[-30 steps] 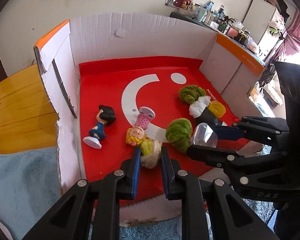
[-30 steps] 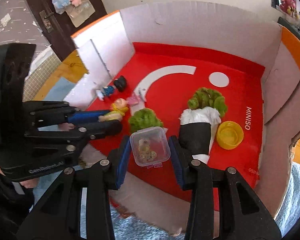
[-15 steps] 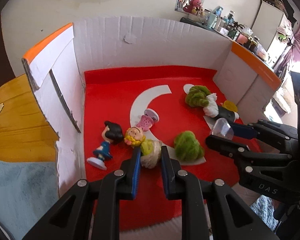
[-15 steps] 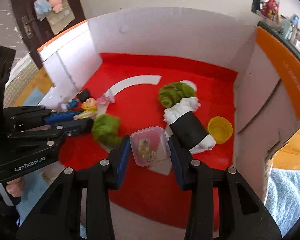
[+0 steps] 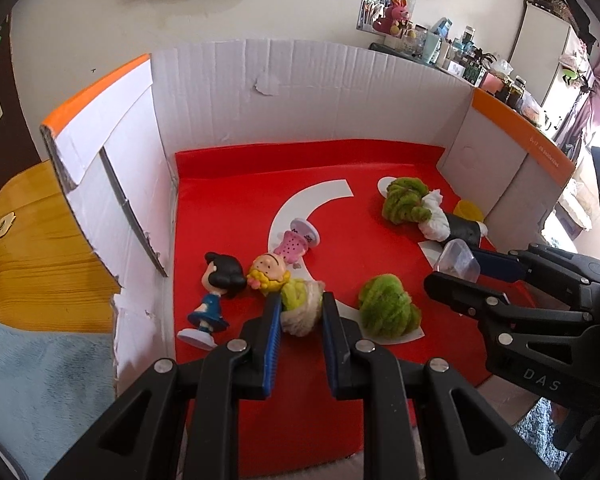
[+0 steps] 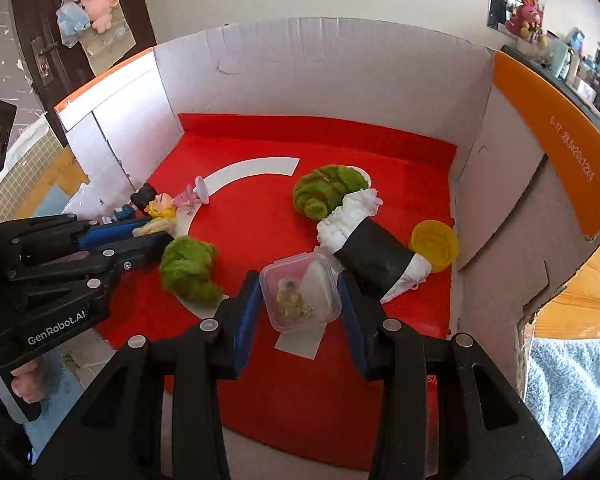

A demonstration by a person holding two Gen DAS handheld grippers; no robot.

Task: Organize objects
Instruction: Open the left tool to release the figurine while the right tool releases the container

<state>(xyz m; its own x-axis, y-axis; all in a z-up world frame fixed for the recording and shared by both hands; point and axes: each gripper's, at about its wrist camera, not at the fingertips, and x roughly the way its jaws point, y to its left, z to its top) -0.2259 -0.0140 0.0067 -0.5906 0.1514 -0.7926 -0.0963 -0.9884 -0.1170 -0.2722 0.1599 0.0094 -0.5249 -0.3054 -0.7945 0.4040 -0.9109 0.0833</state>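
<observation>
My left gripper (image 5: 298,314) is shut on a blonde doll figurine (image 5: 296,300) in a yellow-green dress, low over the red floor of the cardboard box (image 5: 236,184). Its head lies against a dark-haired figurine in blue (image 5: 216,296). My right gripper (image 6: 300,300) is shut on a small clear plastic box (image 6: 300,292) with golden trinkets inside. It hovers beside a black-and-white roll (image 6: 374,256). The left gripper (image 6: 140,236) also shows at the left of the right wrist view. The right gripper (image 5: 480,276) with the clear box (image 5: 458,260) reaches in from the right of the left wrist view.
On the red floor lie a pink toy (image 5: 296,240), two green plush lumps (image 5: 386,310) (image 5: 406,200) and a yellow lid (image 6: 434,244). White cardboard walls (image 6: 320,80) close in three sides. A wooden surface (image 5: 32,240) and blue cloth (image 5: 40,372) lie outside on the left.
Both grippers have moved farther in over the red floor and tipped up a little, so more of the back wall shows. Each keeps its hold. The blonde doll now touches the dark-haired figurine.
</observation>
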